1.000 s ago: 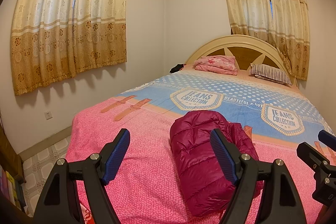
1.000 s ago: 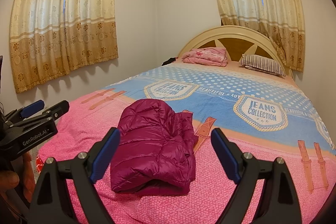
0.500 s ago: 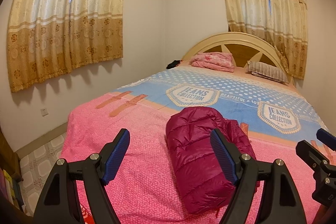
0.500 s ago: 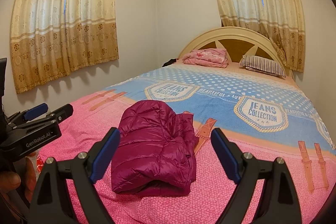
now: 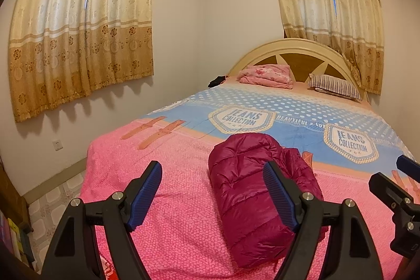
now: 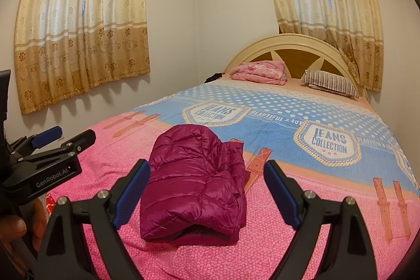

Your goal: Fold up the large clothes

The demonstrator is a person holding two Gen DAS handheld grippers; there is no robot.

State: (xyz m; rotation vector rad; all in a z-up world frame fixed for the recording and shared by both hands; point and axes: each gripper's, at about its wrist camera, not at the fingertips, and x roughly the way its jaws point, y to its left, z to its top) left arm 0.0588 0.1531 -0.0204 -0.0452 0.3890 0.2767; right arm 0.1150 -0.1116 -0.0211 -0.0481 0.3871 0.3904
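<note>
A magenta puffer jacket (image 5: 252, 190) lies folded in a compact bundle on the pink end of the bed (image 5: 178, 225). It also shows in the right wrist view (image 6: 197, 183). My left gripper (image 5: 212, 198) is open and empty, held above the bed's foot, with the jacket behind its right finger. My right gripper (image 6: 207, 196) is open and empty, with the jacket seen between its fingers but farther away. The left gripper also shows at the left of the right wrist view (image 6: 63, 138).
The bed has a pink and blue "Jeans Collection" cover (image 6: 328, 143). A folded pink quilt (image 5: 265, 75) and a striped pillow (image 5: 336, 85) lie by the headboard (image 5: 296, 54). Curtained windows (image 5: 81, 38) stand left and behind. Tiled floor (image 5: 52, 198) lies left.
Both grippers have drifted slightly back and left, so the jacket sits a little farther right in the left view. The jacket has not moved. Both grippers stay open.
</note>
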